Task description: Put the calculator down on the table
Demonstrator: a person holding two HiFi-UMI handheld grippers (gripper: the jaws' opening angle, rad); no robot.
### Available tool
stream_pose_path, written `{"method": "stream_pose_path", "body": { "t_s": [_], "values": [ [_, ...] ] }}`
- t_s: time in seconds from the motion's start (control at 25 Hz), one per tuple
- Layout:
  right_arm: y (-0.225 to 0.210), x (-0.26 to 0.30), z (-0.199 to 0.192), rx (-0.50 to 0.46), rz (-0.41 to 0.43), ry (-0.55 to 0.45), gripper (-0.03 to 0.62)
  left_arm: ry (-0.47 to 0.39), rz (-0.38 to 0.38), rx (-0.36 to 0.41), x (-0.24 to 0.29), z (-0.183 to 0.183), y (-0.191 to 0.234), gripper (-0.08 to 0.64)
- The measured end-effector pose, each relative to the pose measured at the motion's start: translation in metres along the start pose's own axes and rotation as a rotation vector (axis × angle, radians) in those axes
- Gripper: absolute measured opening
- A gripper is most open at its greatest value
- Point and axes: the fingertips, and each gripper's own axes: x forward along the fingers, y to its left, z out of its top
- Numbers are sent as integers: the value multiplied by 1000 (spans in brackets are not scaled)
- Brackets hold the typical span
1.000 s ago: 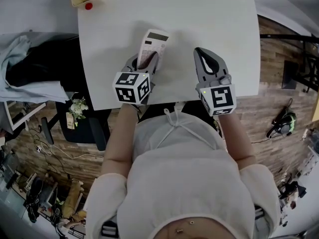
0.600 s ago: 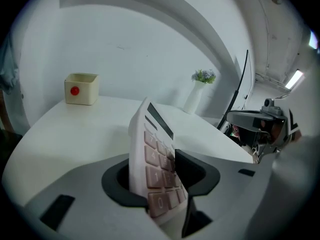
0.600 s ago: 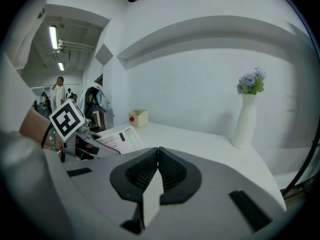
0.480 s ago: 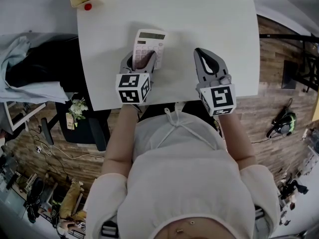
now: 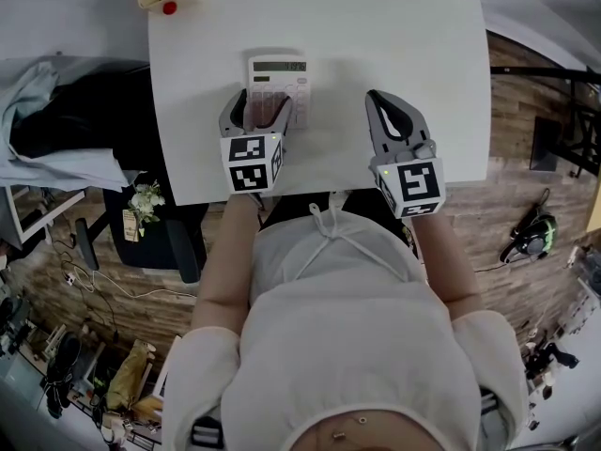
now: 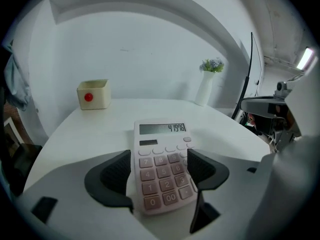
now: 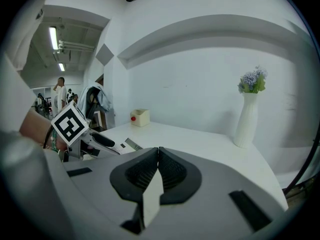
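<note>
Head view: one pale pink plastic calculator (image 5: 278, 75) lies flat on the white table (image 5: 376, 26), between the left gripper's (image 5: 255, 106) jaws, which have just been opening and are released; the right gripper (image 5: 377, 101) is clenched empty.

The left claw (image 5: 255, 109) points forward and down. Its jaws have just been opening and now stand wide, with the calculator (image 5: 278, 68) lying unclamped between them. The right claw (image 5: 377, 101) sits alongside, jaws pressed together and empty.
</note>
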Motion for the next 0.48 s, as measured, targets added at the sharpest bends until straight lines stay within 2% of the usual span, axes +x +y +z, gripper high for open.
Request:
{"method": "stream_pose_path", "body": {
  "t_s": [0.24,0.48],
  "values": [
    [5,-1,6,-9,-1,-12,6,-53,-20,4,-18,18,2,348],
    [4,-9,32,24,-26,-90,6,-179,-63,71,-54,61,-4,348]
  ]
}}
